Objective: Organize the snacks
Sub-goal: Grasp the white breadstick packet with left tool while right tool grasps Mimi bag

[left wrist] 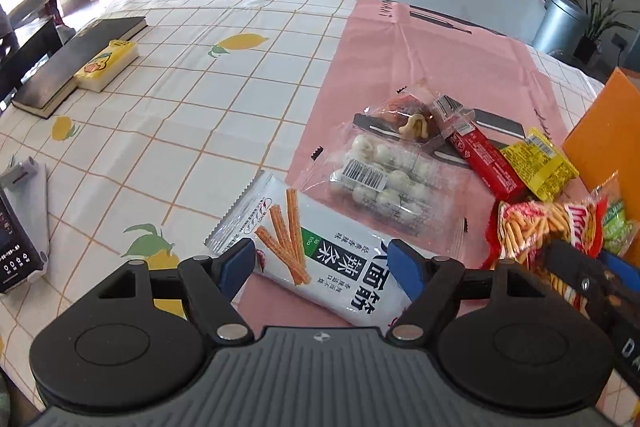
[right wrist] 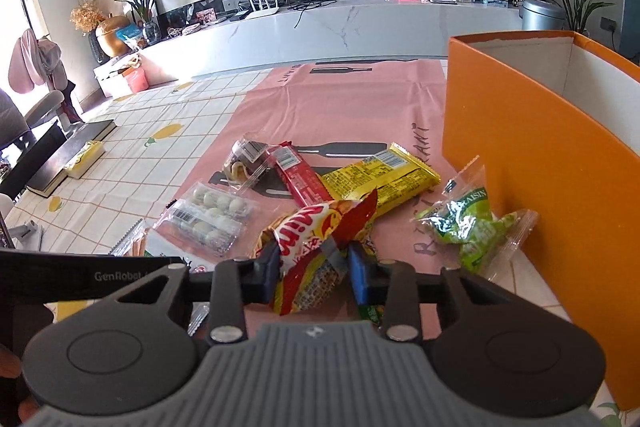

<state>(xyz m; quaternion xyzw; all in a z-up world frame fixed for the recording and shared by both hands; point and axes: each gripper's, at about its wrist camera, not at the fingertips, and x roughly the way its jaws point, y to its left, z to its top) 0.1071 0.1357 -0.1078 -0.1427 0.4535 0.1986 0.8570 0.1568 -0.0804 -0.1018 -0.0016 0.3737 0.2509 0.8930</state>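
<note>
1. Snacks lie in a loose heap on a pink plastic sheet (right wrist: 344, 99) spread over a white tablecloth with an orange grid and lemon prints (left wrist: 168, 107).
2. The right gripper (right wrist: 312, 267) has its blue pads pinched on a crinkled red and yellow packet of stick snacks (right wrist: 320, 239), the packet's top standing up between the fingers.
3. The left gripper (left wrist: 322, 265) stands wide open over a white and green packet printed with orange sticks (left wrist: 316, 251); the packet lies between the blue fingers (left wrist: 236, 263), and I cannot tell whether they touch it.
4. Just beyond that packet is a clear tray of pale round sweets (left wrist: 384, 179), with a clear wrapped dark pastry (left wrist: 408, 115) behind it.
5. A long red wrapped bar (right wrist: 296, 175) and a flat yellow wrapper (right wrist: 380, 175) lie side by side, touching, in the middle of the heap.
6. Green raisin packets (right wrist: 468, 223) rest just beside the wall of a tall orange cardboard box with a white inside (right wrist: 532, 155), at the right of the sheet.
7. At the table's far left a black book (left wrist: 80, 59) lies with a small yellow and white pack (left wrist: 108, 63) against it.
</note>
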